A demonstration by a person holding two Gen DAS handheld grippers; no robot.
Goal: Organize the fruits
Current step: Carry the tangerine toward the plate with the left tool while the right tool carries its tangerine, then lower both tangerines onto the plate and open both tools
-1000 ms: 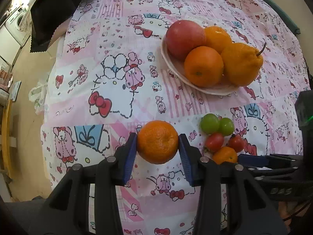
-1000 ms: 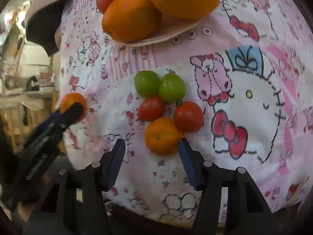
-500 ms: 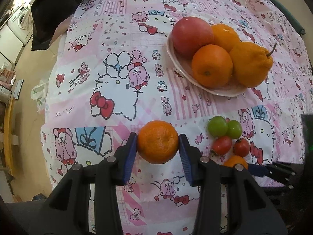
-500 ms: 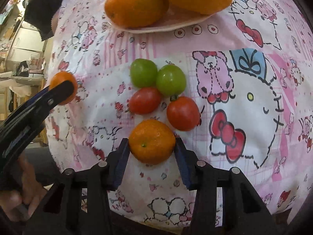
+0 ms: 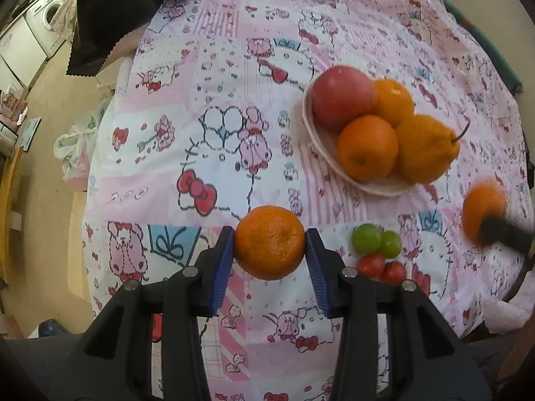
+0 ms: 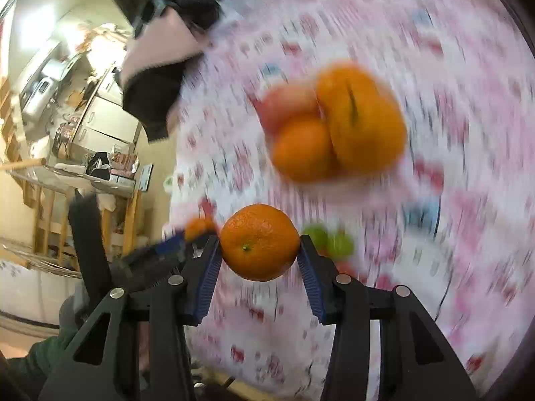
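My left gripper (image 5: 270, 250) is shut on a mandarin (image 5: 269, 242) and holds it above the pink cartoon tablecloth. My right gripper (image 6: 259, 250) is shut on a second mandarin (image 6: 260, 242) lifted off the cloth; it also shows blurred at the right of the left wrist view (image 5: 485, 212). A white bowl (image 5: 317, 140) holds a red apple (image 5: 342, 97), two oranges (image 5: 367, 152) and a knobbly stemmed citrus (image 5: 426, 150). Two green grapes (image 5: 366, 239) and two cherry tomatoes (image 5: 371, 265) lie on the cloth in front of the bowl.
A black and pink cloth (image 5: 110, 23) lies at the table's far left corner. The table's left edge (image 5: 87, 200) drops to a tan floor with a plastic bag (image 5: 72, 147). The right wrist view is motion-blurred; shelves and appliances stand at its left (image 6: 67, 127).
My right gripper closed on the mandarin lying beside the tomatoes and lifted it up and to the right. My left gripper keeps its mandarin and has risen a little.
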